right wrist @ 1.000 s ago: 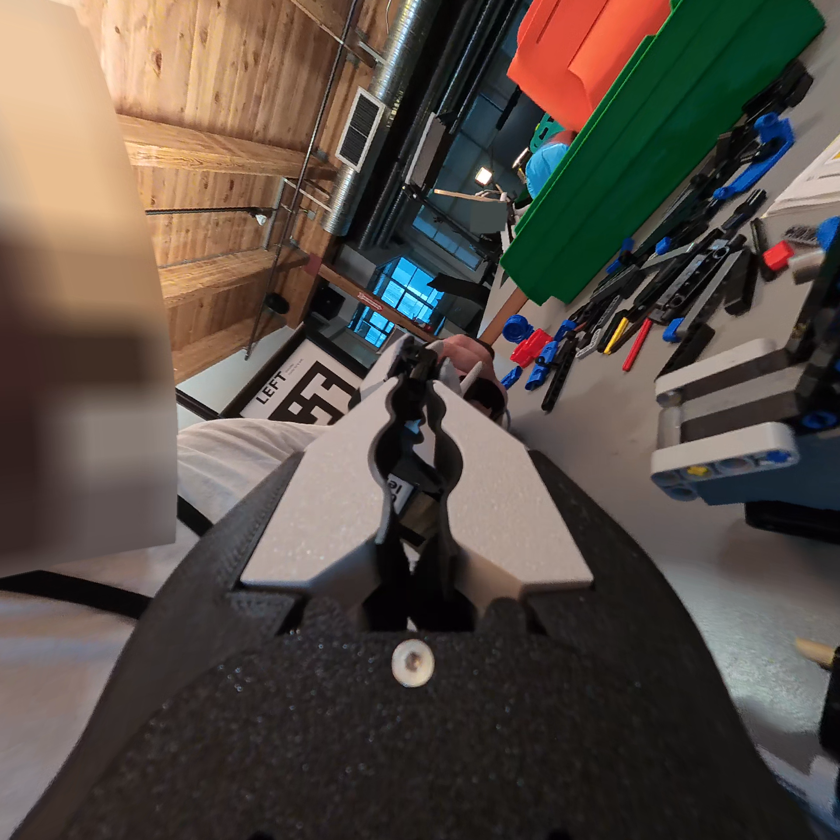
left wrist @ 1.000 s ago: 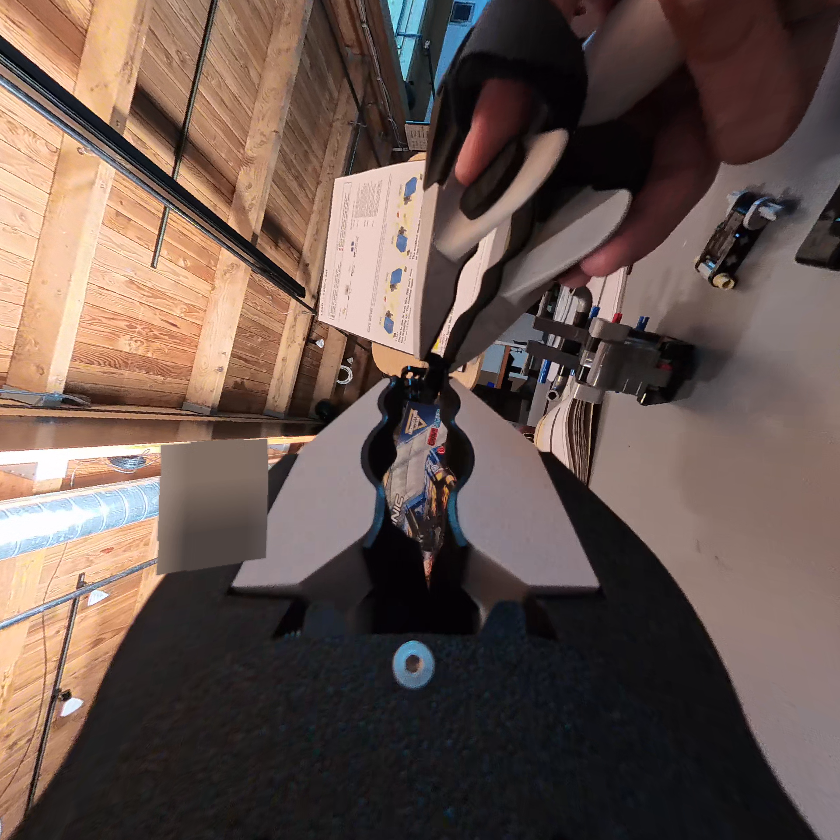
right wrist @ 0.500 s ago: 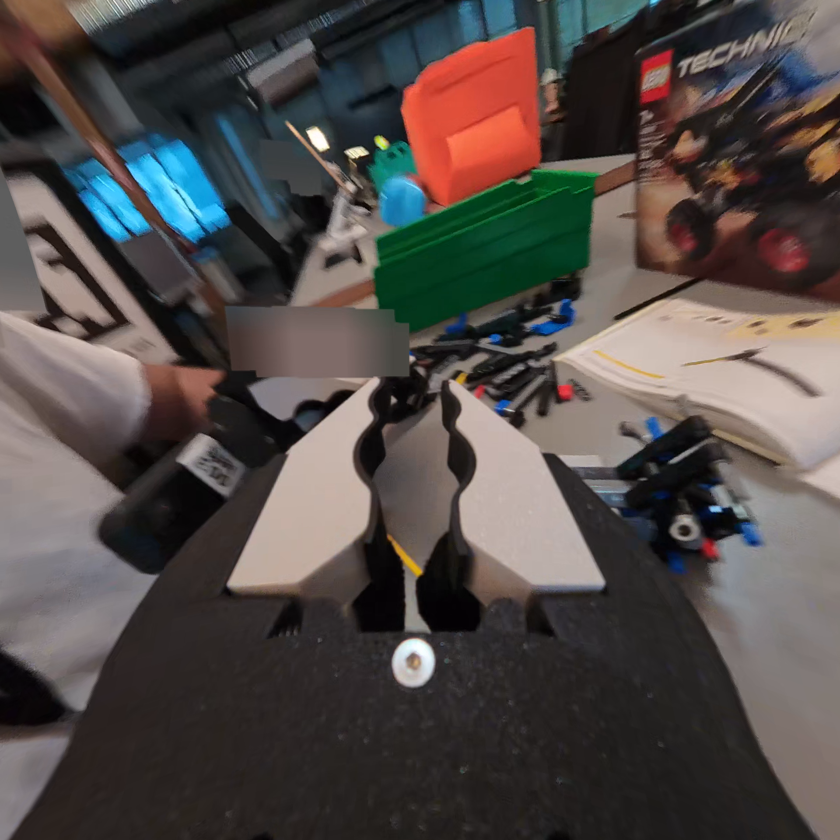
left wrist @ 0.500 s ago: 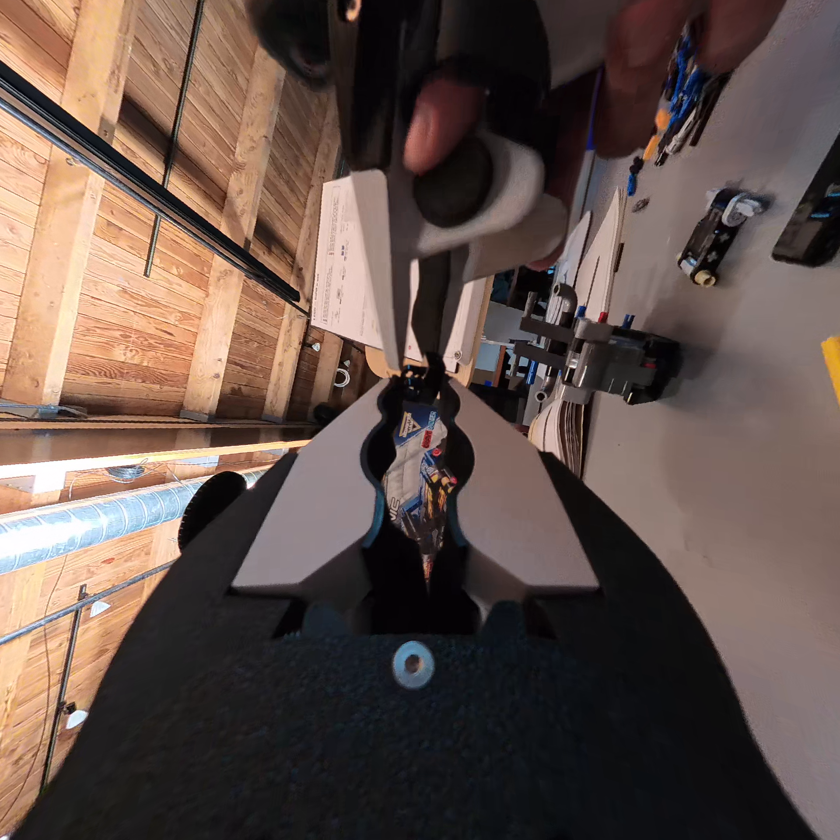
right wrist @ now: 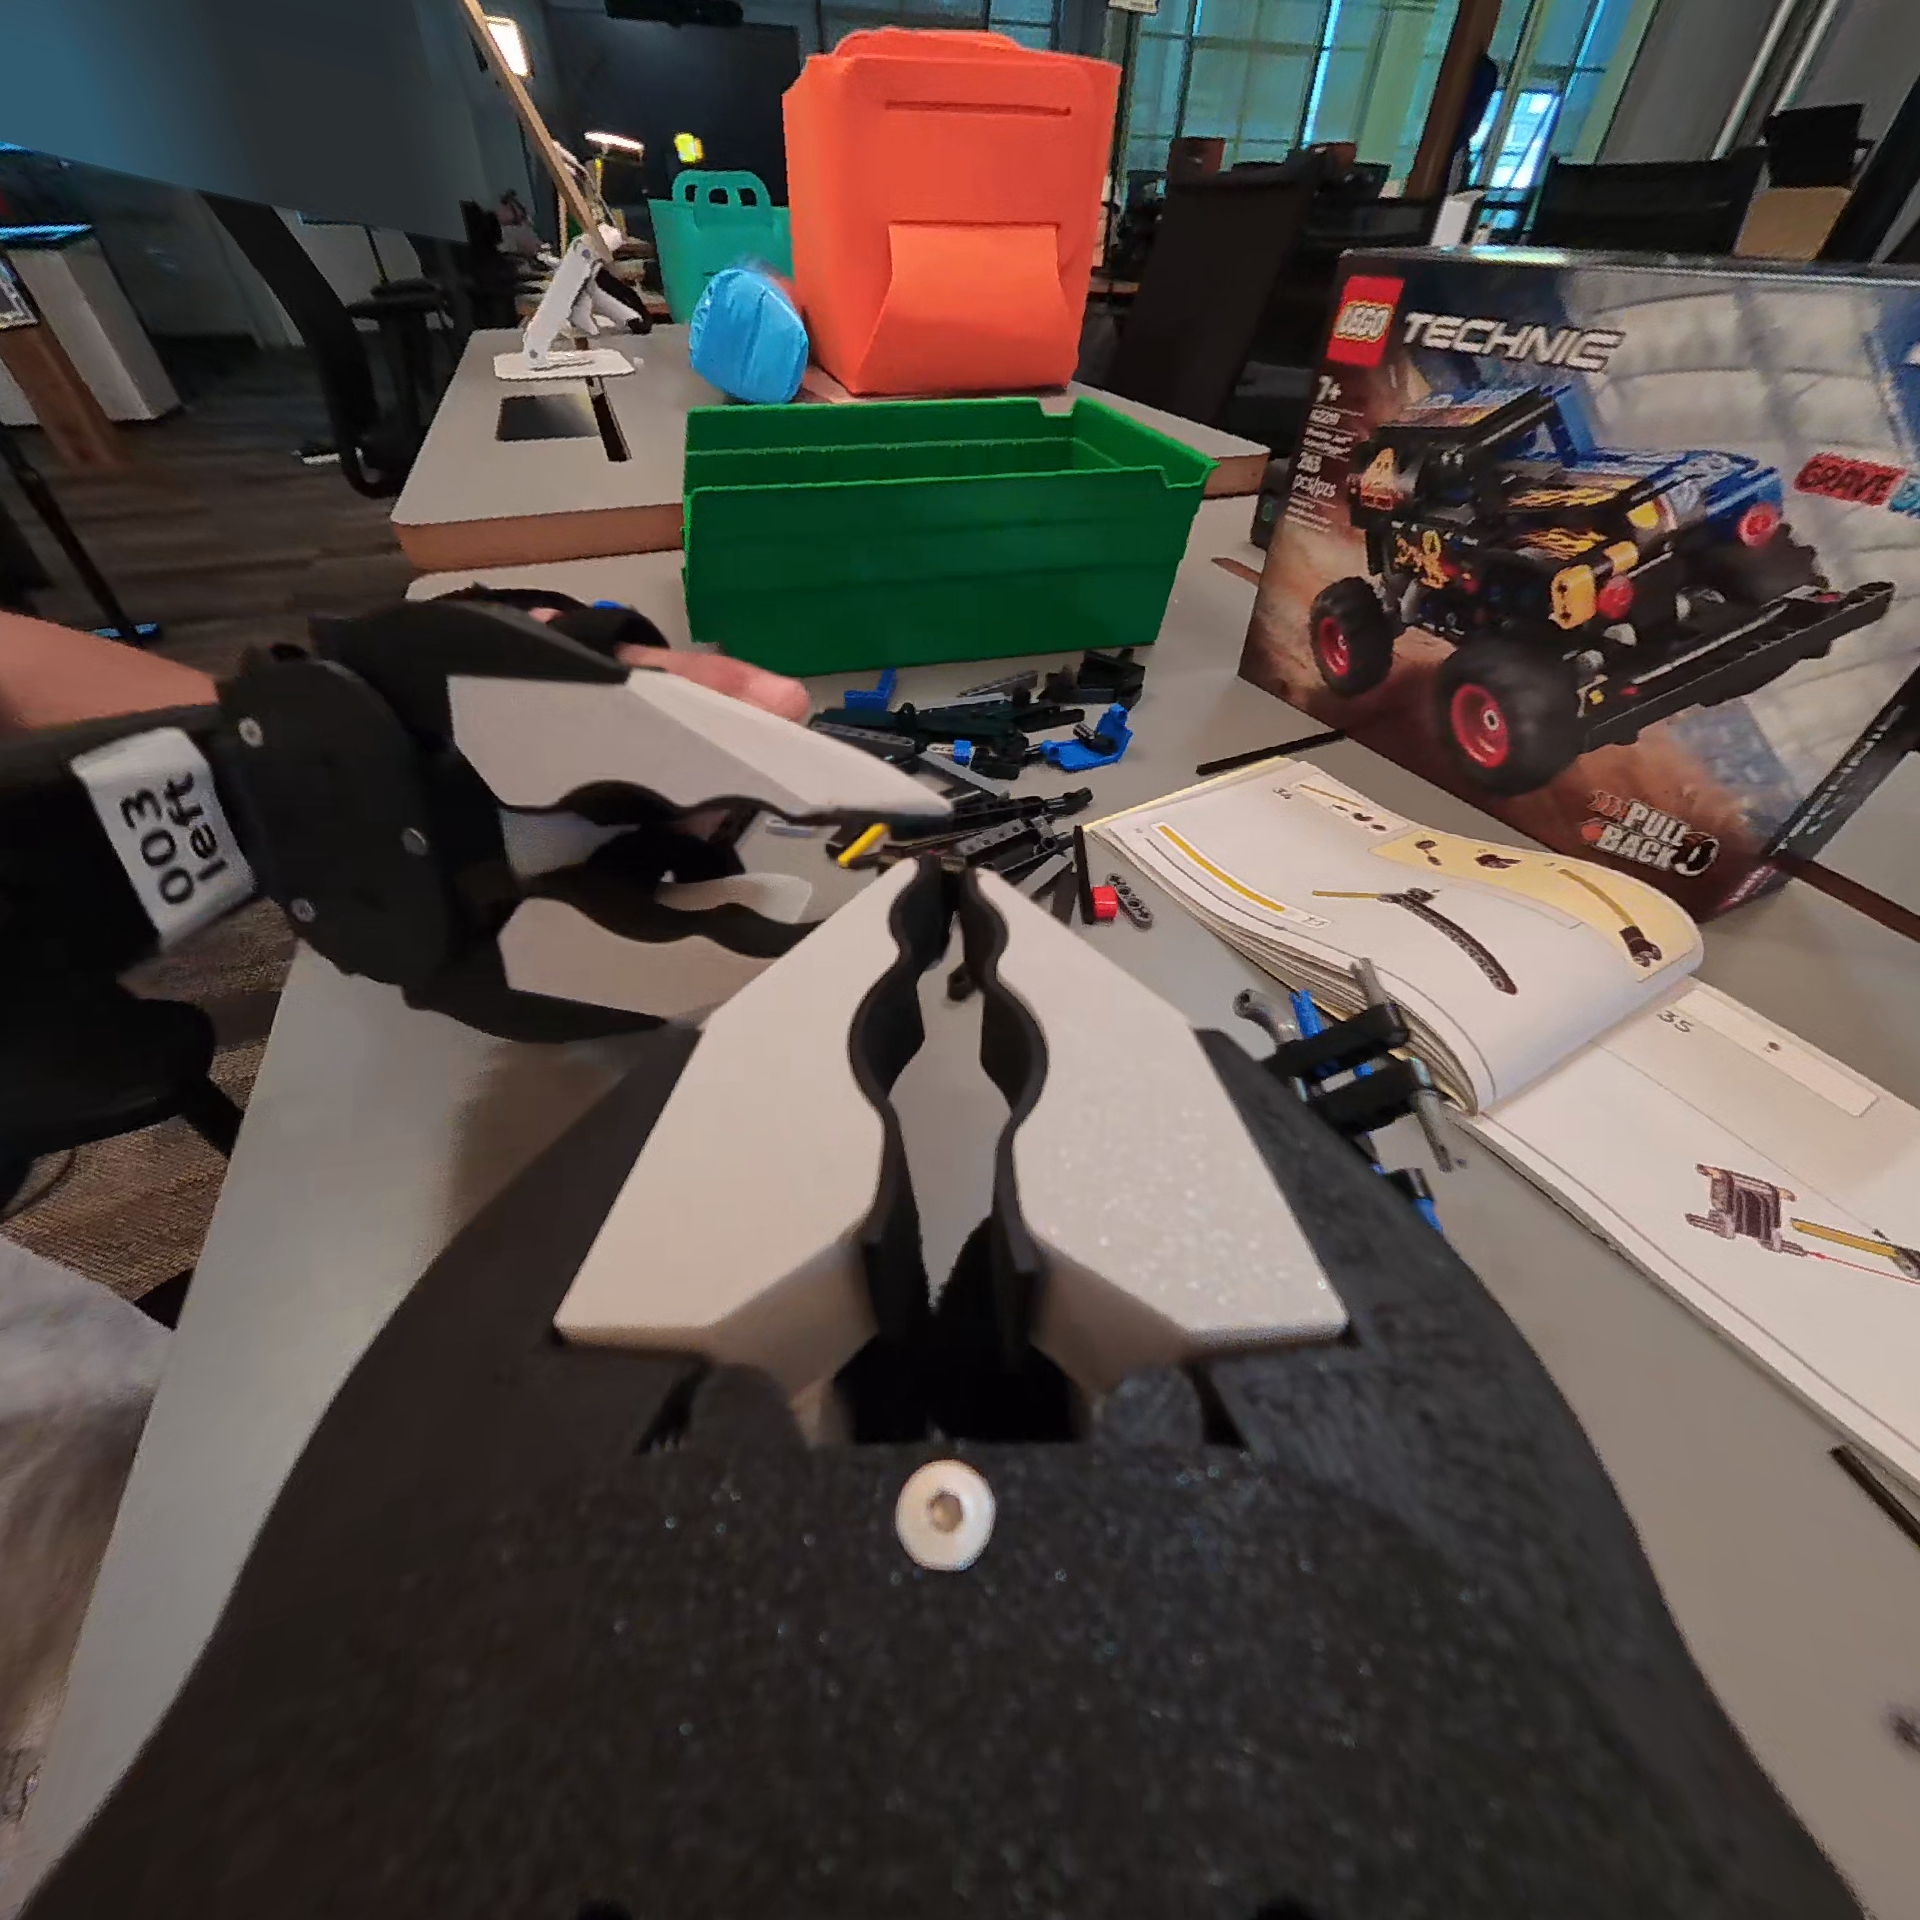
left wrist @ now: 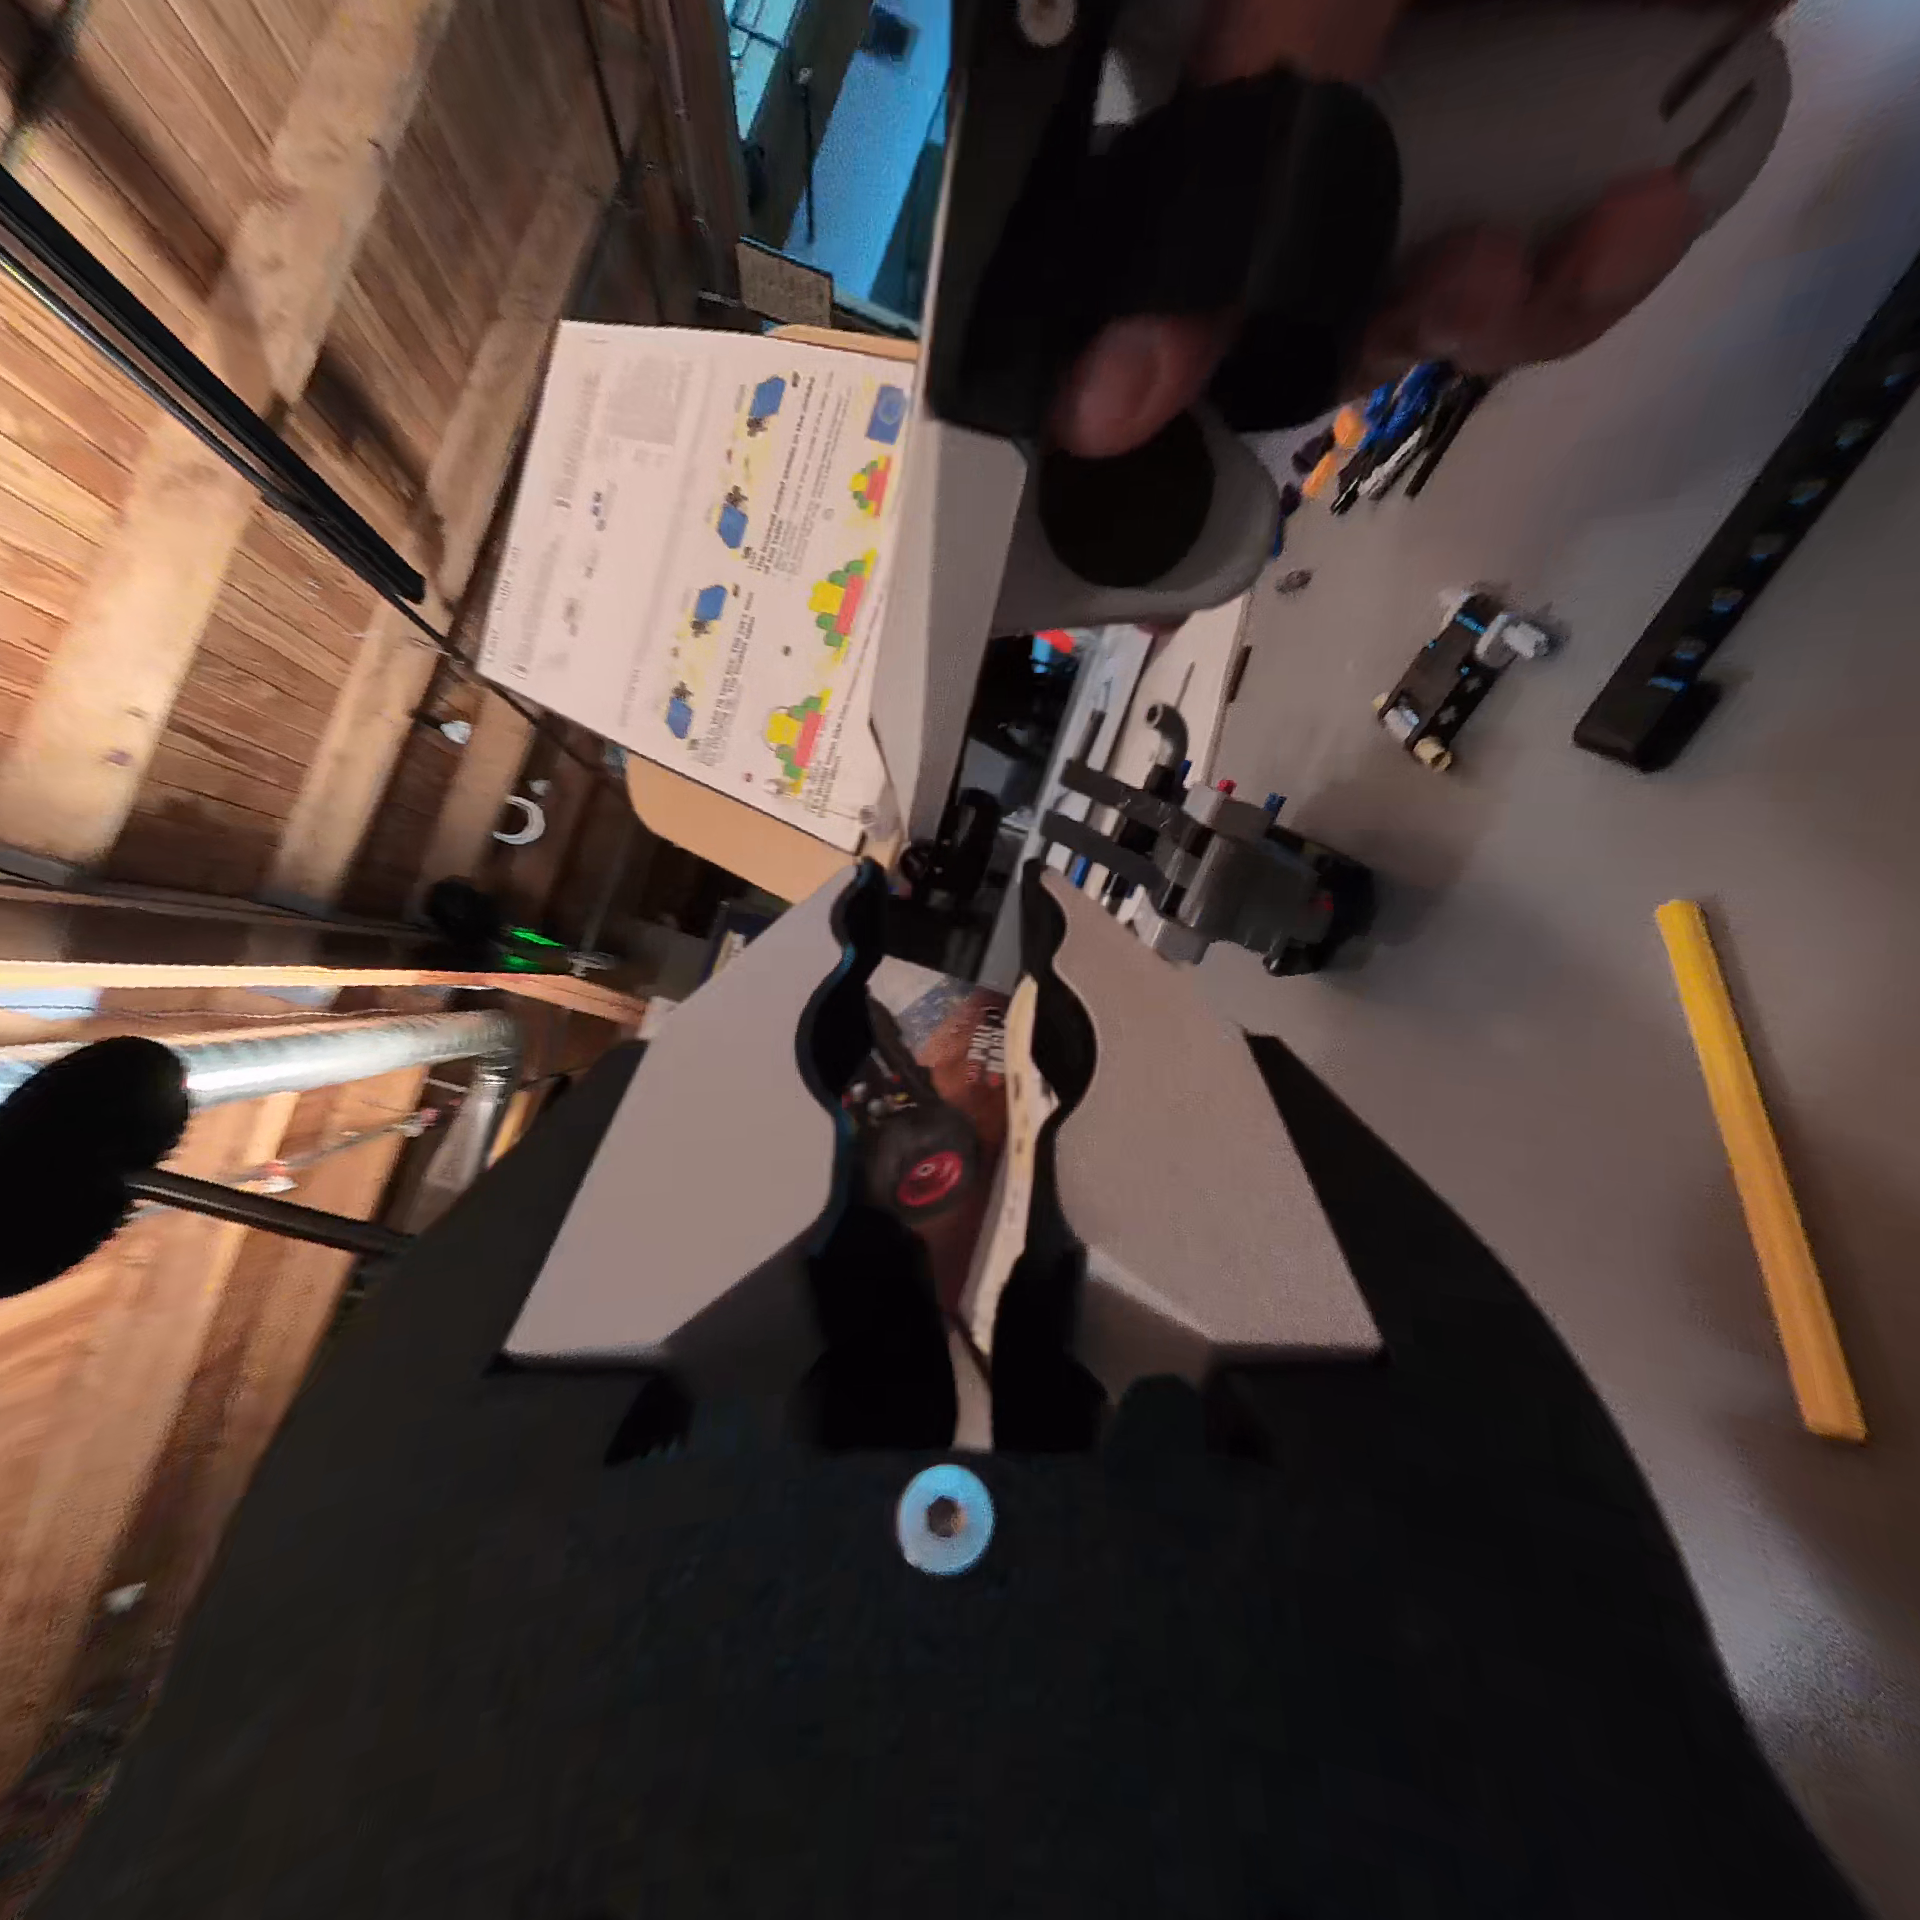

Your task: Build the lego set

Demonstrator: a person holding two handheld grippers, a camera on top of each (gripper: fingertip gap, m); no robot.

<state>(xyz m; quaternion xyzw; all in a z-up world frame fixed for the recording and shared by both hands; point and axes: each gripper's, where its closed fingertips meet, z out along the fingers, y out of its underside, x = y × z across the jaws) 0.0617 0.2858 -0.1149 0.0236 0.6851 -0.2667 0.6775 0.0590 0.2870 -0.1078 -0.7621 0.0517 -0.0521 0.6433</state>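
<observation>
My right gripper (right wrist: 943, 878) is shut, with a small black lego piece (left wrist: 951, 847) pinched at its tips. It hovers above the grey table (right wrist: 436, 1091). My left gripper (left wrist: 945, 894) is open and empty, and its tips stand on either side of that piece. It also shows from the side in the right wrist view (right wrist: 873, 847), just left of my right gripper's tips. The partly built grey and black model (left wrist: 1226, 883) stands on the table beyond; in the right wrist view (right wrist: 1340, 1049) my right finger half hides it.
An open instruction booklet (right wrist: 1455, 935) and the lego box (right wrist: 1558, 582) lie to the right. A green bin (right wrist: 935, 520) stands behind a pile of loose pieces (right wrist: 987, 727). A yellow rod (left wrist: 1756, 1164), a long black beam (left wrist: 1766, 520) and a small black sub-assembly (left wrist: 1455, 675) lie on the table. Less than 4 cm separates the two grippers' tips. The yellow rod (left wrist: 1756, 1164) sits 11 cm or so from the ends of my left fingers.
Both grippers were pinching the small black piece tip to tip. My left gripper has opened and let it go. My right gripper has swung round level with the table, still shut on it.
</observation>
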